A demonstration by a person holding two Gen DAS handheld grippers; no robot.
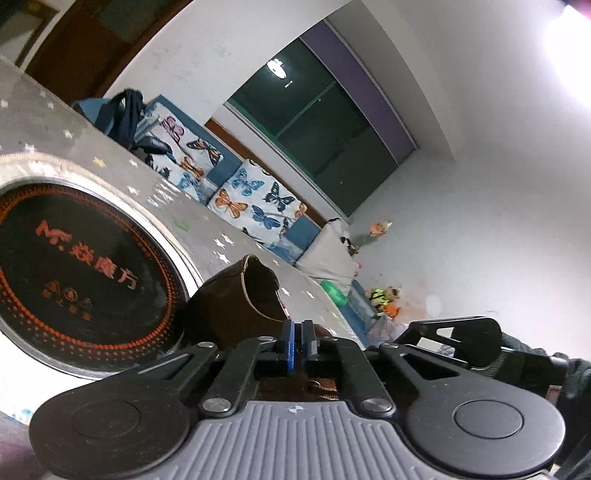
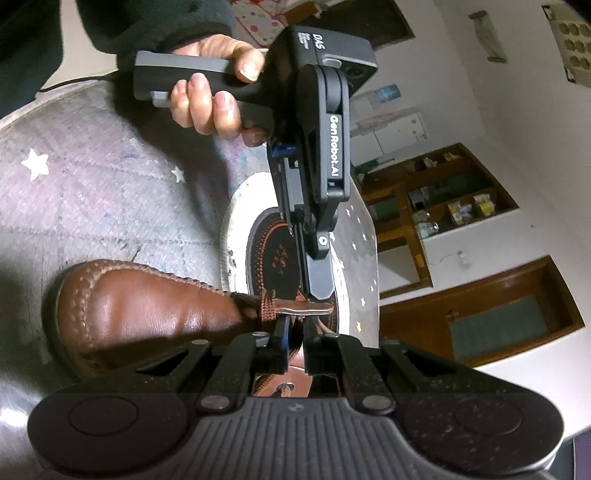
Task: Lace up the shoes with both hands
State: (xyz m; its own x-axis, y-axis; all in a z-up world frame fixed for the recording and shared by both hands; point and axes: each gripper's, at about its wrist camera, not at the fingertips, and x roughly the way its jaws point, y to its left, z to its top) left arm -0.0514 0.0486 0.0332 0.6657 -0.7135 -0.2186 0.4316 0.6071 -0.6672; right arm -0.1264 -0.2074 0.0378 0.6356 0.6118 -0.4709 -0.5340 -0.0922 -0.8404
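- Where the left wrist view looks along its own fingers, the left gripper (image 1: 297, 341) is seen with its blue pads pressed together; whether anything thin is pinched between them cannot be told from this view.
- Just beyond those fingertips the heel end of the brown shoe (image 1: 240, 299) is seen, its opening turned toward the camera, resting on the grey star-printed table cover (image 1: 110, 147).
- Touching or just beside the shoe, a round black cooker plate (image 1: 81, 269) with orange lettering is set into the table.
- Past the far table edge a blue sofa (image 1: 221, 173) with butterfly cushions (image 1: 255, 203) is seen against a white wall, below a dark window (image 1: 325, 125).
- At the right edge of this view part of the other gripper's black body is visible.
- In the right wrist view the right gripper (image 2: 295, 345) is seen with its jaws drawn close, pinching a brown leather flap of the shoe (image 2: 140, 306) near a metal eyelet (image 2: 284, 387).
- The shoe is laid on its side near the table's near edge, toe pointing left, with a brown woven lace (image 2: 267, 306) crossing its throat.
- The left gripper (image 2: 314, 291) is lowered from above, its tip meeting the lace and flap; its jaws are edge-on here.
- It is held by a hand (image 2: 218, 88) in a dark sleeve (image 2: 147, 26).
- Wooden shelves (image 2: 443, 199) are seen on the far wall.
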